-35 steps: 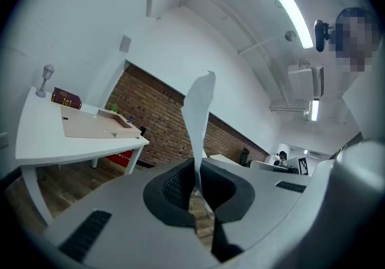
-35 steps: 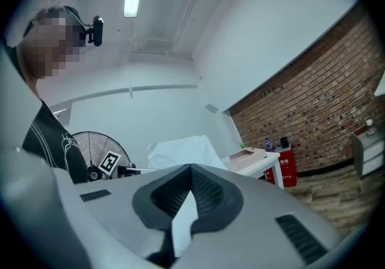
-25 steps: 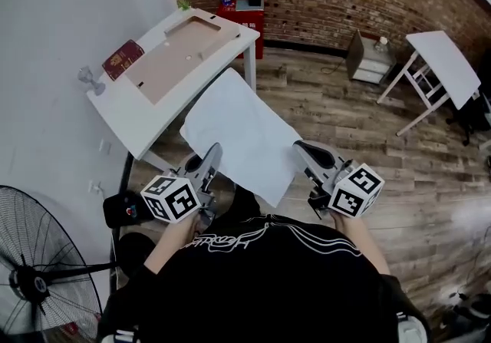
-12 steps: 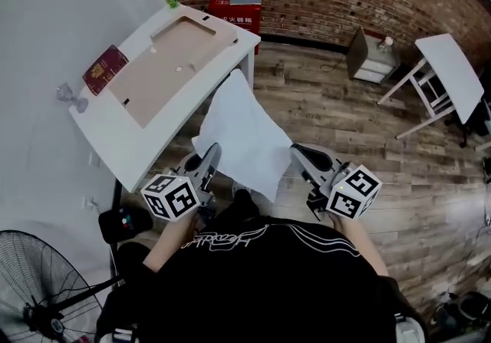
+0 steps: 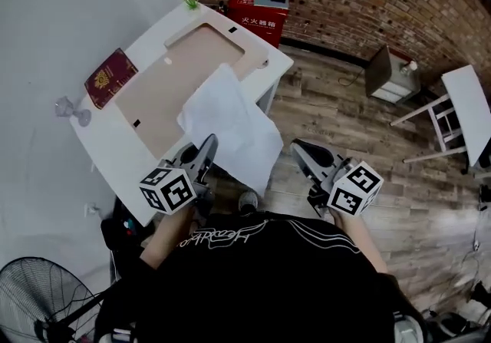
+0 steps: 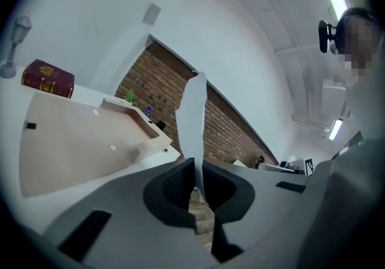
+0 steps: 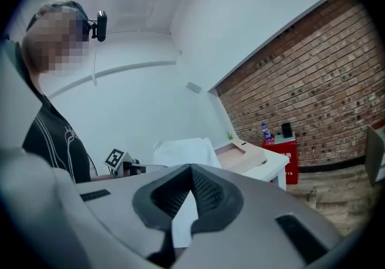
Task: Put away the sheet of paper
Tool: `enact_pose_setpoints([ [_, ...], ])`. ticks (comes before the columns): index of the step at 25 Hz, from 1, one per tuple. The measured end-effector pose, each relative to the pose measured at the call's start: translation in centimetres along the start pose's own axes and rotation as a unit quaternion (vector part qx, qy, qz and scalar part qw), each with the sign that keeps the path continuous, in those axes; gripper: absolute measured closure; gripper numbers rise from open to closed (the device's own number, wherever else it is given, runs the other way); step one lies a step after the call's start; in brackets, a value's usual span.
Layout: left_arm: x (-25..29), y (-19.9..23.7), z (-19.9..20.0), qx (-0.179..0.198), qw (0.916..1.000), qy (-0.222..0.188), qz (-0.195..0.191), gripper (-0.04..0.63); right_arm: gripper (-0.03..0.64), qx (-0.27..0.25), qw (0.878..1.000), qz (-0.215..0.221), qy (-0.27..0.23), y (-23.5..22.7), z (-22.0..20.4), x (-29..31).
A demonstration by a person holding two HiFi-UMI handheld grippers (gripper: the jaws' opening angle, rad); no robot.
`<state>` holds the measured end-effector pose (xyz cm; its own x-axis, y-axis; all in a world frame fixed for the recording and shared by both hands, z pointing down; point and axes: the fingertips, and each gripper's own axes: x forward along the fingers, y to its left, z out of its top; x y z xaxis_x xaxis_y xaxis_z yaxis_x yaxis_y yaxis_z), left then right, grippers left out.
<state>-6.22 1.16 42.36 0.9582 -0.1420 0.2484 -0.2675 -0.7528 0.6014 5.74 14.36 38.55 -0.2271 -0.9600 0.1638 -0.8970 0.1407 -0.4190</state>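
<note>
Now | left tongs [image 5: 208, 143] clamp sheet of paper [image 5: 229, 123] | right tongs [image 5: 298, 149] clamp its corner | table [image 5: 163, 31] edge partly hidden

Head view looks steeply down from above; both gripper views peer closely along their jaws; all share the table [image 5: 151, 37].

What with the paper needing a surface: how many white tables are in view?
2. The near table, bearing a tan board, stands ahead at left; the far table stands at the head view's right edge. Others may be hidden.
</note>
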Motion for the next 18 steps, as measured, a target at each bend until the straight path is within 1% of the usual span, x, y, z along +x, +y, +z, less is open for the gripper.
enact_pose_setpoints([
  [4, 0.5, 4.0, 2.8, -0.003, 0.9998, -0.012, 0.019, 0.563, 0.615, -0.010, 1.000, 0.016, -0.007, -1.3, 2.2, 4.7],
  [9, 0.7, 7.7, 4.9, -0.012, 0.9984, -0.026, 0.049, 0.563, 0.615, -0.007, 0.999, 0.037, 0.007, -3.1, 2.8, 8.3],
  [13, 0.8, 10.1, 6.8, -0.018, 0.9963, -0.048, 0.069, 0.563, 0.615, 0.007, 0.998, 0.066, 0.013, -4.6, 3.8, 11.3],
  [18, 0.7, 13.1, 8.9, -0.030, 0.9910, -0.068, 0.111, 0.563, 0.615, 0.000, 0.993, 0.114, 0.030, -6.6, 5.9, 16.2],
])
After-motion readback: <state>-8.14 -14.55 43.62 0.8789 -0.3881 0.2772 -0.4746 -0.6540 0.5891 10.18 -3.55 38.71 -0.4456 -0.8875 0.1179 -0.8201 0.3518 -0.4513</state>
